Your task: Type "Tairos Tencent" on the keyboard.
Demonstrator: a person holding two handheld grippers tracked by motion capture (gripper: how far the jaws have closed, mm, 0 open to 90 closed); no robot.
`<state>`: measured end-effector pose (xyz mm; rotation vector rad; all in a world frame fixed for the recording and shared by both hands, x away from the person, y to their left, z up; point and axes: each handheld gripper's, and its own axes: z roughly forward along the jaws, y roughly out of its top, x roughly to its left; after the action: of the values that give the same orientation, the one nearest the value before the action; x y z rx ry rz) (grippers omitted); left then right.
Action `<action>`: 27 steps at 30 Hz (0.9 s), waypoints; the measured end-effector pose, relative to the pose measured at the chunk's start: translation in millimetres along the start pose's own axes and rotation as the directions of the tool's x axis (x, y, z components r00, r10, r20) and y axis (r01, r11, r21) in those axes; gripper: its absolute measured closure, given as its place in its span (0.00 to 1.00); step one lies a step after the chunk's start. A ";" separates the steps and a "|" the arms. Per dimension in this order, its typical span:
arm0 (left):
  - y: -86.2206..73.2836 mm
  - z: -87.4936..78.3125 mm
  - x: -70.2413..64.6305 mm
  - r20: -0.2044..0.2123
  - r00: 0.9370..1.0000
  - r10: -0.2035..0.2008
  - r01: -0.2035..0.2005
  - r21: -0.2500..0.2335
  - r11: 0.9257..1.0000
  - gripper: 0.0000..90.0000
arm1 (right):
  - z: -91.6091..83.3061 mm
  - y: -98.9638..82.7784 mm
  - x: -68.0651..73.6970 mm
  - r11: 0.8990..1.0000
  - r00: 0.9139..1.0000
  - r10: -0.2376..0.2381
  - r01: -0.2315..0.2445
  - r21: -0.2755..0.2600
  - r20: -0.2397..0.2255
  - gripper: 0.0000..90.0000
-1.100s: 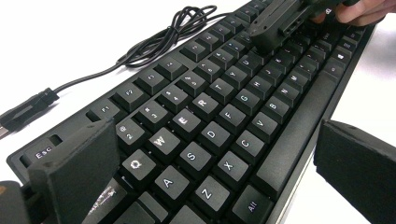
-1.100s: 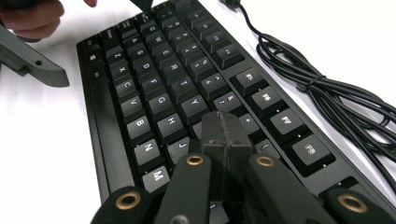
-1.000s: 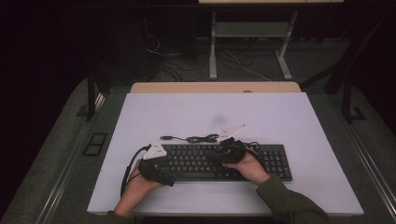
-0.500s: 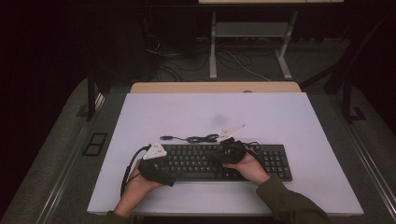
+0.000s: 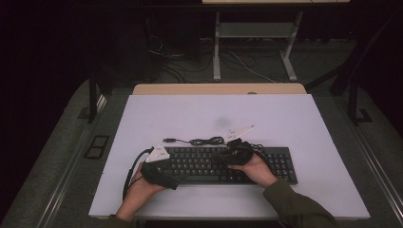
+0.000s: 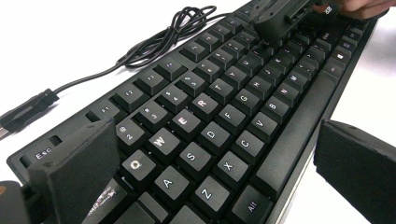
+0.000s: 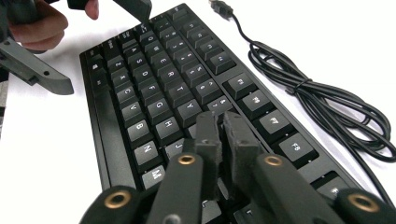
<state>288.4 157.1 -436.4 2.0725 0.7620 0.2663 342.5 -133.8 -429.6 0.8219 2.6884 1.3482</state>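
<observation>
Right gripper [image 7: 220, 122]: jaws nearly together with a thin gap between them and nothing in it; they have just been opening slightly. Tips sit over the keys around the U/J area of the keyboard [image 7: 154, 88], apparently pressing or about to press a key.

Left gripper [image 6: 210, 154]: jaws spread wide, straddling the left end of the keyboard [image 6: 219, 116], one jaw by the Esc corner, the other off the front edge beside the space bar. Pads not visibly pressing.

Keyboard [image 5: 228, 164] lies flat near the front edge of the white table [image 5: 294, 118], with its cable [image 5: 204, 140] coiled loosely just behind it.

Judgement: rigid plastic body, light to moderate in weight, smooth edges likely to slip. Keycaps give under load and could pop off, so grip across the frame's front-to-back edges, not the keys. The trailing cable may snag.
</observation>
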 end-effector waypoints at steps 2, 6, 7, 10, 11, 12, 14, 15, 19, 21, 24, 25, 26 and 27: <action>0.0 0.1 -0.1 0.001 1.000 0.001 -0.001 0.001 1.000 0.00 | -1.2 -0.1 -0.3 1.000 1.000 0.001 -0.001 -0.008 -0.001 0.89; 0.0 0.1 -0.1 0.001 1.000 0.001 -0.001 -0.001 1.000 0.00 | -3.9 -0.8 -0.1 1.000 1.000 0.006 -0.006 -0.020 -0.003 0.84; 0.0 0.0 -0.1 0.001 1.000 0.001 -0.001 -0.001 1.000 0.00 | -4.6 -0.9 -0.2 1.000 1.000 0.005 -0.005 -0.024 -0.002 0.82; -0.1 0.0 0.1 0.002 1.000 -0.002 0.002 -0.004 1.000 0.00 | -7.3 -1.6 -0.5 0.999 1.000 0.009 -0.009 -0.035 -0.002 0.77; -0.1 -0.1 0.2 0.003 1.000 -0.002 0.002 -0.005 1.000 0.00 | -8.2 -1.9 -1.1 0.999 1.000 0.006 -0.006 -0.040 0.000 0.74; 0.0 -0.3 0.2 0.002 1.000 -0.002 0.002 -0.005 1.000 0.00 | -9.0 -2.3 -1.6 0.999 1.000 0.007 -0.007 -0.045 0.000 0.72; 0.0 -0.4 0.2 0.001 1.000 -0.007 0.007 -0.007 1.000 0.00 | -10.7 -3.3 -2.7 0.999 1.000 0.013 -0.013 -0.051 -0.001 0.67; -0.1 -0.4 0.3 0.001 1.000 -0.006 0.006 -0.006 1.000 0.00 | -11.2 -4.0 -3.2 0.998 1.000 0.012 -0.012 -0.055 -0.003 0.64; -0.1 0.2 0.2 0.004 1.000 -0.003 0.003 -0.005 1.000 0.00 | -14.4 -7.4 -5.1 0.997 1.000 0.016 -0.016 -0.070 -0.005 0.53; 0.1 0.4 0.0 0.004 1.000 -0.001 0.001 -0.002 1.000 0.00 | -16.2 -9.1 -6.1 0.997 1.000 0.014 -0.015 -0.080 -0.005 0.48; 0.3 0.7 -0.4 0.004 1.000 -0.002 0.002 -0.002 1.000 0.00 | -18.2 -11.2 -6.3 0.995 1.000 0.019 -0.020 -0.094 -0.010 0.42; 0.3 0.8 -0.4 0.004 1.000 -0.001 0.001 -0.002 1.000 0.00 | -18.8 -11.8 -6.4 0.995 1.000 0.018 -0.019 -0.099 -0.011 0.40; 0.3 1.0 -0.4 0.004 1.000 -0.001 0.001 -0.002 1.000 0.00 | -19.3 -12.4 -6.5 0.994 1.000 0.019 -0.020 -0.104 -0.008 0.39; 0.4 1.1 -0.4 0.004 1.000 -0.001 0.001 -0.001 1.000 0.00 | -19.6 -13.1 -6.5 0.994 1.000 0.020 -0.021 -0.108 -0.008 0.38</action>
<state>288.8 156.0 -436.7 2.0712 0.7605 0.2622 337.4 -157.8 -428.5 0.8384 2.5923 1.4886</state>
